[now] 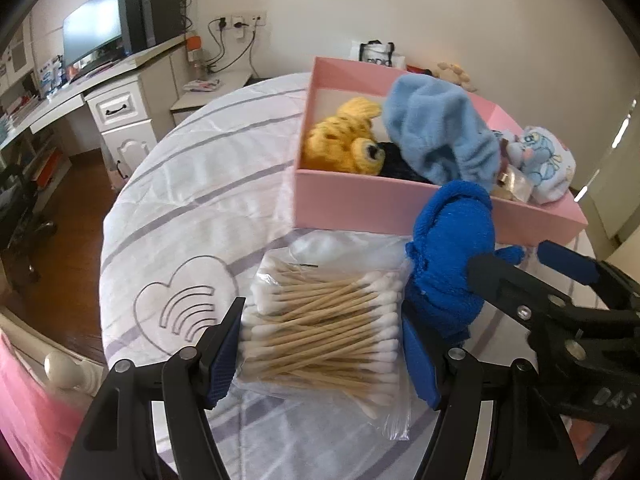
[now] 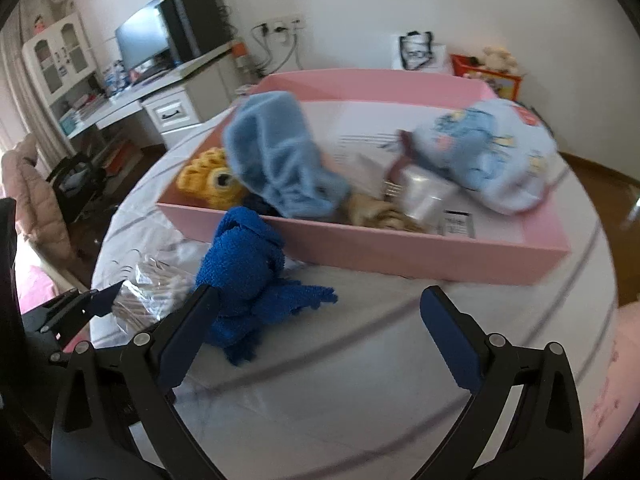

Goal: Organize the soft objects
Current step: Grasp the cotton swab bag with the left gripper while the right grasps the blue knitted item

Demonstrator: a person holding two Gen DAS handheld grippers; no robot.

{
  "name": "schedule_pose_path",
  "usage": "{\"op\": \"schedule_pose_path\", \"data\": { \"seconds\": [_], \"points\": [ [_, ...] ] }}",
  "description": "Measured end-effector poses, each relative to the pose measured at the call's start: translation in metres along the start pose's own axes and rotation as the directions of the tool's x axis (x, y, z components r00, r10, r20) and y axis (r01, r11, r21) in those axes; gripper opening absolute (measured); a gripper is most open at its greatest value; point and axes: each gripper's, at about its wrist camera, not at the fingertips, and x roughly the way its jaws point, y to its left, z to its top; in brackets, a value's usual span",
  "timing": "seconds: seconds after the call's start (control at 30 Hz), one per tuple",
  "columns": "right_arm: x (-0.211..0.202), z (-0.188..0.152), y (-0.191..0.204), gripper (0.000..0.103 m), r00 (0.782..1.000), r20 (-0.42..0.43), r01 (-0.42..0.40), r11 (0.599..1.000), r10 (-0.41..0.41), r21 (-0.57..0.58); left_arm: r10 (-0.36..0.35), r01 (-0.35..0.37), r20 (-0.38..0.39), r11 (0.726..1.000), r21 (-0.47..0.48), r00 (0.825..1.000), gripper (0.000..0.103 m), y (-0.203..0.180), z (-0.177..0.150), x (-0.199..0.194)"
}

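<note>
A pink box (image 1: 360,204) (image 2: 400,252) on the bed holds a yellow crocheted toy (image 1: 348,136) (image 2: 212,180), a light blue fleece cloth (image 1: 436,132) (image 2: 280,160), a printed blue pouch (image 1: 548,164) (image 2: 488,152) and a dark item. A dark blue knitted cloth (image 1: 452,256) (image 2: 248,272) lies on the sheet in front of the box. A clear bag of cotton swabs (image 1: 324,320) (image 2: 152,288) lies between my left gripper's open fingers (image 1: 324,356). My right gripper (image 2: 316,320) is open and empty, its left finger beside the dark blue cloth; it also shows in the left wrist view (image 1: 528,268).
The bed has a white sheet with grey stripes (image 1: 192,184) (image 2: 360,360). A desk with a monitor (image 1: 92,28) (image 2: 144,40) stands at the far left. A chair (image 2: 76,188) is beside the bed. A red box with a plush toy (image 2: 492,68) sits behind the pink box.
</note>
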Motion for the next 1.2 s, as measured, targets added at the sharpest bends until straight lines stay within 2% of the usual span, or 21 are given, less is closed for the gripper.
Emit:
{"op": "schedule_pose_path", "data": {
  "seconds": [0.07, 0.17, 0.23, 0.3, 0.33, 0.37, 0.43, 0.67, 0.9, 1.2],
  "points": [
    [0.010, 0.004, 0.002, 0.097, 0.999, -0.025, -0.032, 0.999, 0.032, 0.013, -0.005, 0.005, 0.002, 1.000, -0.002, 1.000, 0.067, 0.001, -0.001, -0.003],
    [0.024, 0.007, 0.006, 0.087, 0.990, -0.062, -0.122, 0.992, 0.124, 0.040, -0.004, 0.004, 0.005, 1.000, 0.004, 1.000, 0.068, 0.002, -0.002, -0.003],
    [0.030, 0.008, 0.014, 0.075, 0.987, -0.068, -0.148, 0.989, 0.148, 0.007, -0.004, 0.004, 0.005, 1.000, 0.005, 1.000, 0.068, 0.002, -0.002, -0.003],
    [0.037, 0.007, 0.021, 0.056, 0.985, -0.084, -0.154, 0.988, 0.152, -0.017, 0.007, -0.007, 0.006, 1.000, 0.006, 1.000, 0.067, 0.002, -0.003, -0.002],
    [0.039, 0.006, 0.022, 0.051, 0.981, -0.088, -0.174, 0.985, 0.172, -0.015, 0.008, -0.008, 0.005, 1.000, 0.007, 1.000, 0.067, 0.001, -0.003, -0.001],
    [0.040, 0.005, 0.022, 0.038, 0.977, -0.089, -0.198, 0.980, 0.196, -0.012, 0.008, -0.008, 0.005, 1.000, 0.007, 1.000, 0.067, 0.000, -0.002, -0.002],
    [0.038, 0.003, 0.019, 0.037, 0.971, -0.097, -0.218, 0.976, 0.217, -0.004, 0.008, -0.008, 0.005, 1.000, 0.007, 1.000, 0.068, 0.000, -0.002, -0.002],
    [0.018, -0.005, 0.005, 0.033, 0.989, -0.067, -0.132, 0.991, 0.132, -0.004, 0.043, -0.043, 0.012, 0.999, 0.022, 0.999, 0.068, -0.009, -0.002, -0.005],
    [-0.007, -0.013, -0.026, 0.033, 0.998, -0.032, -0.050, 0.998, 0.051, 0.048, 0.022, -0.022, 0.022, 0.999, 0.025, 1.000, 0.067, -0.017, 0.000, -0.010],
    [-0.044, -0.018, -0.044, 0.033, 0.999, 0.042, -0.026, 0.996, 0.022, 0.090, 0.008, -0.017, 0.112, 0.997, 0.078, 0.994, 0.067, -0.045, 0.004, -0.045]
  ]
}}
